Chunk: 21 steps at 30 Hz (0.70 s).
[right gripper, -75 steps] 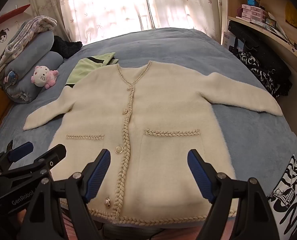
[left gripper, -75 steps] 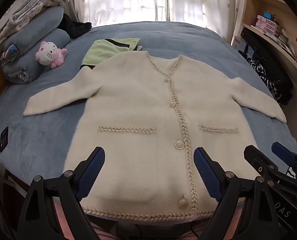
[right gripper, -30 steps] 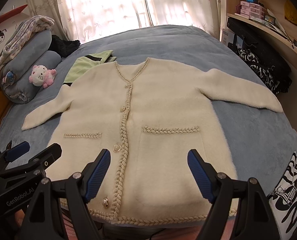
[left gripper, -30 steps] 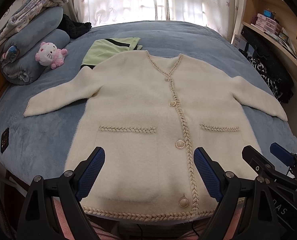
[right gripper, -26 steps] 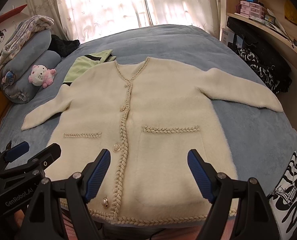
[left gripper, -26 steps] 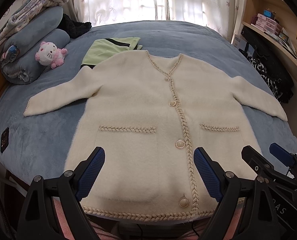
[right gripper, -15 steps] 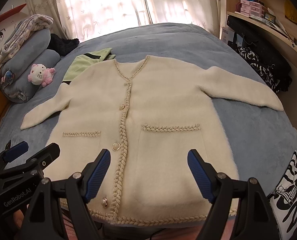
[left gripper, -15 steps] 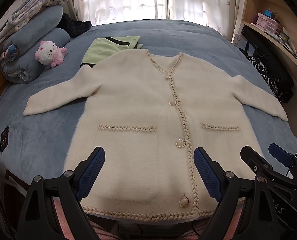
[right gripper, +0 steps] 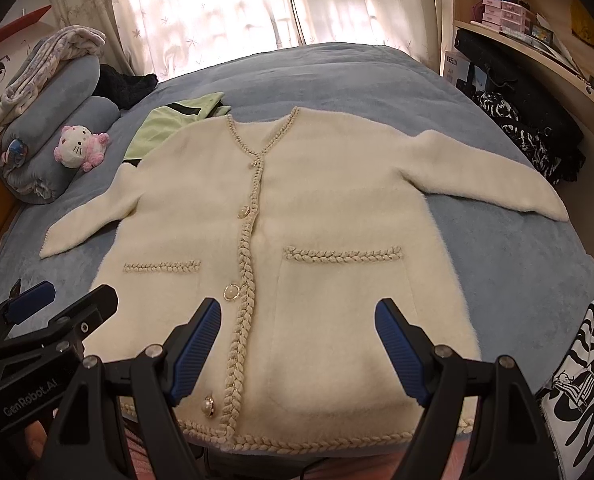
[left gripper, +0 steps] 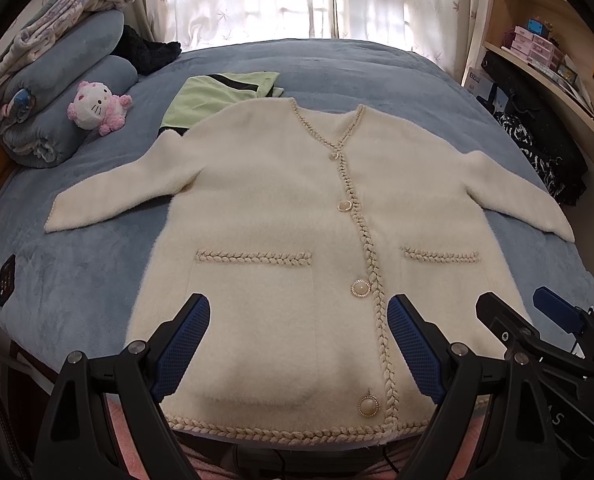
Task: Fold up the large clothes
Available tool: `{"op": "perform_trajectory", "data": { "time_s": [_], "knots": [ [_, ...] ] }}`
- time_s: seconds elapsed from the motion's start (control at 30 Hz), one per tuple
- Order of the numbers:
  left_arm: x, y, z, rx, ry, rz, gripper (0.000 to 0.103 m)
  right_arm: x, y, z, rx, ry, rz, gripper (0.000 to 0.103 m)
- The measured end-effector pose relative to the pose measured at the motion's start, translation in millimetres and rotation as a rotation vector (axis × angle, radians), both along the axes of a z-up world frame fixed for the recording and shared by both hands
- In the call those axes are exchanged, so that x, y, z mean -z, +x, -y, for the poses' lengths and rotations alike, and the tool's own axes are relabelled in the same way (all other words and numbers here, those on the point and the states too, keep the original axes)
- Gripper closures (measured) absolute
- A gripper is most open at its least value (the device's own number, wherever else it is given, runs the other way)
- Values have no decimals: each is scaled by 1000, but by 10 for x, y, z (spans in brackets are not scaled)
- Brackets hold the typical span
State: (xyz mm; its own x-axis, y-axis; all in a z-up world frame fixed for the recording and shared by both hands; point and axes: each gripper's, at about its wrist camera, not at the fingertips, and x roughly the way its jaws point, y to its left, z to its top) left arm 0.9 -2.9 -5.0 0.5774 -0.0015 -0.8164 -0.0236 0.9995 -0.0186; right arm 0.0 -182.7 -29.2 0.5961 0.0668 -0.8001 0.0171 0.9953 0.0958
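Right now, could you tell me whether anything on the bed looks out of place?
One thing: the cream cardigan lies flat, but its shoulder overlaps a folded light-green garment. Both grippers are open.

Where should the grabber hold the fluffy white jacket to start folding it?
Probably the sleeve cuffs: the jacket lies flat, buttoned, with both sleeves spread. The left gripper could take the left cuff from its outer side, folding inward.

One cardigan [left gripper: 297, 216]; one plush toy [left gripper: 97, 106]; two grippers [left gripper: 297, 344] [right gripper: 297, 344].
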Motion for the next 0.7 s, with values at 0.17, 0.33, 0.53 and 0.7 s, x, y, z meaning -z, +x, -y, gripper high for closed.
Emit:
{"op": "perform_trajectory", "data": {
  "time_s": [0.17, 0.33, 0.53, 0.7],
  "knots": [
    [0, 12, 8, 4, -1, -4, 14, -3, 8, -2, -1, -2, -1, 23],
    [27, 93, 3, 13, -12, -23, 14, -2, 17, 2, 2, -1, 1, 23],
    [72, 189, 27, 36, -28, -51, 14, -25, 90, 80, 9, 4, 0, 23],
    [105, 263, 52, 42, -50, -58, 18, -66, 142, 137, 14, 3, 6, 23]
  ]
}}
